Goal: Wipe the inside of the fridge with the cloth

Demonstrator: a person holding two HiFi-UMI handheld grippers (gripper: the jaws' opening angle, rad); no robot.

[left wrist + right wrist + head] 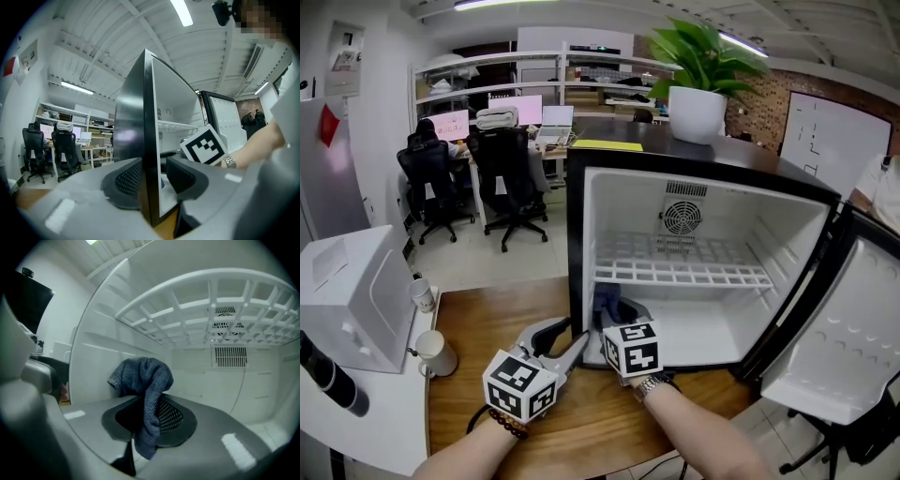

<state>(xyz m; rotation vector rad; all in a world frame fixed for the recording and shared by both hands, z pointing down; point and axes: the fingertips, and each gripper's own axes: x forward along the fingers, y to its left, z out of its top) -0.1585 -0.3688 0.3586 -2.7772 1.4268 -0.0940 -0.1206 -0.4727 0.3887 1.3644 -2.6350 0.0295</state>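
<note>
A small black fridge stands open on the wooden table, its white inside bare apart from a wire shelf. My right gripper reaches into the lower left of the fridge, shut on a blue-grey cloth. In the right gripper view the cloth bunches above the jaws of the right gripper and a tail hangs between them. My left gripper straddles the fridge's left wall at its front edge. Its jaws stand either side of the wall, the inner pad apart from it.
The fridge door hangs open at the right. A potted plant sits on the fridge top. On the white counter at the left are a white box, two cups and a black cylinder. Office chairs and desks stand behind.
</note>
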